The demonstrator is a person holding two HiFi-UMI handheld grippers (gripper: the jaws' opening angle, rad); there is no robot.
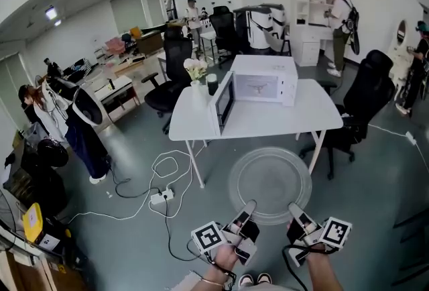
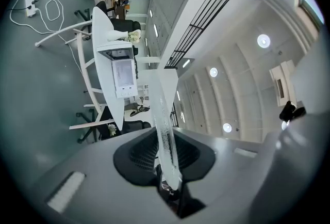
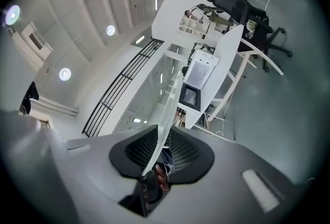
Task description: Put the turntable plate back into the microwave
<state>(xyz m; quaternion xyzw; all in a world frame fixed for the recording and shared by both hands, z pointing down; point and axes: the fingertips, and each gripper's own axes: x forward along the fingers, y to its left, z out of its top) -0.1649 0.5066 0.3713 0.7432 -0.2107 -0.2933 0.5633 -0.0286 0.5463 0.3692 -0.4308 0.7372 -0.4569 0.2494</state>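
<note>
Turntable plate (image 1: 269,184) aloft before open microwave (image 1: 265,85)

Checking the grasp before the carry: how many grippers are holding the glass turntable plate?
2. The left gripper clamps the near-left rim of the turntable plate; the right gripper clamps its near-right rim. Each gripper view shows the glass edge pinched in its jaws. None hidden.

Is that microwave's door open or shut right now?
Open. The door stands swung out from the microwave on the white table, leaving its front uncovered.
</note>
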